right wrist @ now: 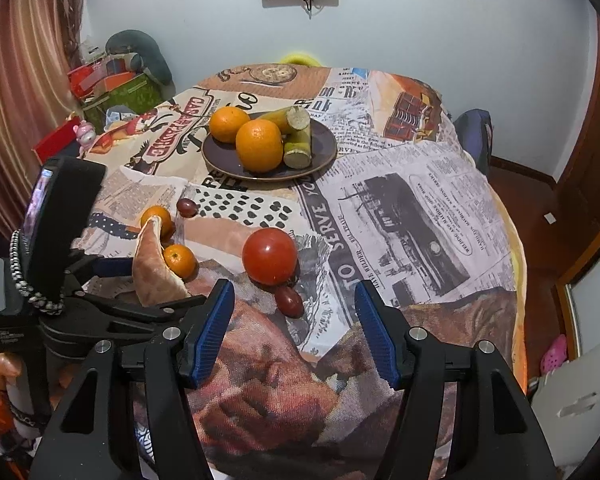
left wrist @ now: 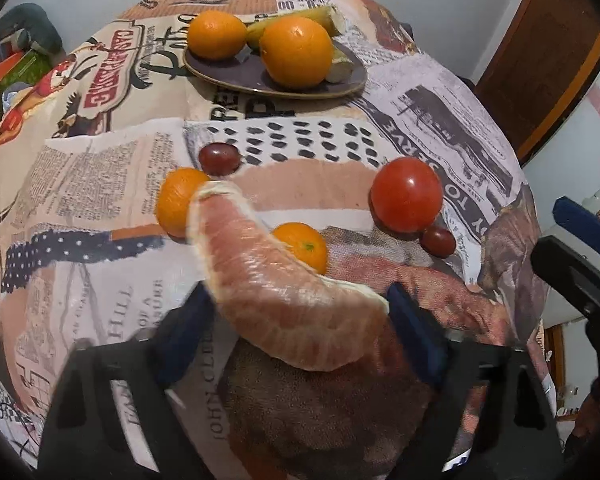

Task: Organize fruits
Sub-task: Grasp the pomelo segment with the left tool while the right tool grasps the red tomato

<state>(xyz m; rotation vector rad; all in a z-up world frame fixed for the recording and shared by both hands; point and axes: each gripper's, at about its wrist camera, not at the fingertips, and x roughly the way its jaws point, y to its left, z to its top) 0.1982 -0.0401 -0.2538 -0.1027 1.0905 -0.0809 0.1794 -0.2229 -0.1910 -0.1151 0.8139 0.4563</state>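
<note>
The left claw [left wrist: 300, 304] is clenched on a peeled pomelo segment [left wrist: 276, 276], gripped at its lower end only; the upper end projects unsupported above the worktop [right wrist: 420, 208]. The right claw [right wrist: 294, 328] is released, its jaws standing wide apart and holding nothing, above the near edge of the worktop.

Hazards from this state:

- Crushing. The segment is soft and membrane-thin; excess squeeze would likely rupture it and release juice onto the cloth.
- Slippage. With only one end gripped, a fast swing could pivot the segment out of the pads.
- Collision. Two mandarins [left wrist: 304, 246] lie just below the segment. A low pass could knock them rolling toward the tomato [left wrist: 406, 194] or the grapes [left wrist: 219, 159].
- Placement. The plate [left wrist: 352, 80] already carries two oranges [left wrist: 296, 52] and sugarcane pieces [right wrist: 298, 148]. Free area is limited, so a hasty drop could dislodge an orange over the rim.
</note>
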